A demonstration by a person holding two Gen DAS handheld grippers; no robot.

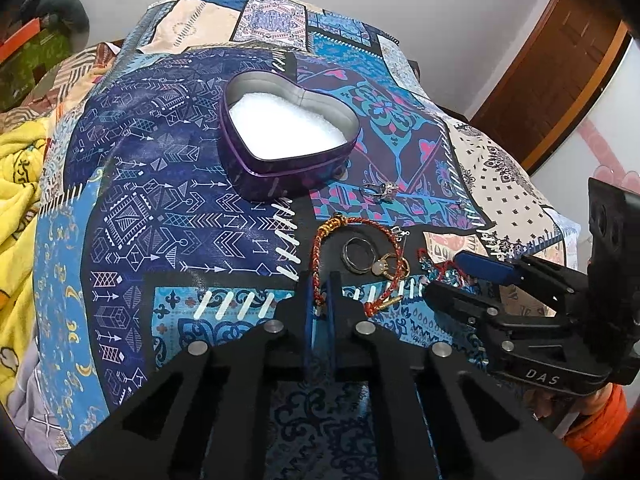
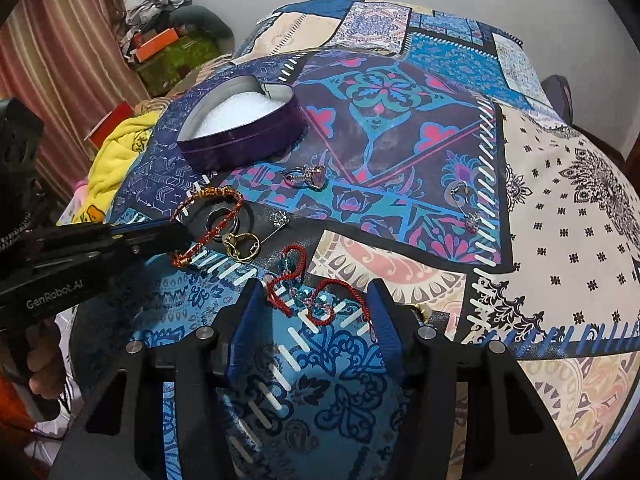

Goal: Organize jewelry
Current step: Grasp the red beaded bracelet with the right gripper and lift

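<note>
A purple heart-shaped tin [image 1: 280, 176] with white lining stands open on the patterned cloth; it also shows in the right wrist view [image 2: 240, 148]. My left gripper [image 1: 320, 280] is shut on the red-and-gold braided bracelet [image 1: 320, 248], also seen from the right [image 2: 208, 200]. A silver ring [image 1: 356, 254] and a gold ring [image 1: 390, 266] lie inside the bracelet's loop. My right gripper [image 2: 316, 300] is open around a red cord bracelet with blue beads [image 2: 296, 280]. A gem ring [image 2: 308, 176] lies near the tin.
Earrings [image 2: 466, 204] lie on the cloth to the right, and a pin [image 2: 276, 220] lies by the rings. A yellow blanket [image 1: 20, 184] is bunched at the left. A wooden door [image 1: 560, 64] stands at the back right.
</note>
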